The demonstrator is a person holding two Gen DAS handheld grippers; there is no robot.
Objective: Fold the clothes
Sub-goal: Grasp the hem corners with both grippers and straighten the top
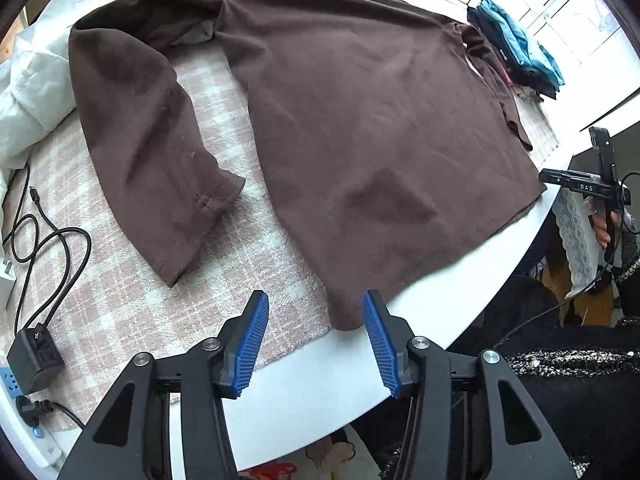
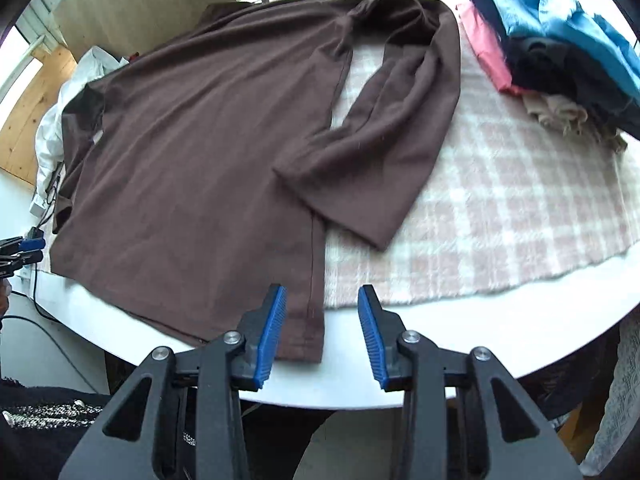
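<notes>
A brown long-sleeved shirt [image 1: 360,112] lies spread flat on a pink and white checked blanket [image 1: 132,300] on a white round table. Its left sleeve [image 1: 160,168] lies bent down beside the body. In the right wrist view the shirt [image 2: 192,152] lies with its right sleeve [image 2: 384,152] folded down next to the body. My left gripper [image 1: 316,312] is open and empty, just in front of the shirt's lower left hem corner. My right gripper [image 2: 322,304] is open and empty, just over the lower right hem corner [image 2: 308,336].
A pile of folded clothes [image 2: 560,40], blue, dark, pink and beige, sits at the back right. White cloth [image 1: 36,80] lies at the left. A black cable [image 1: 44,232], a charger block [image 1: 34,360] and a power strip lie at the left table edge [image 1: 320,384].
</notes>
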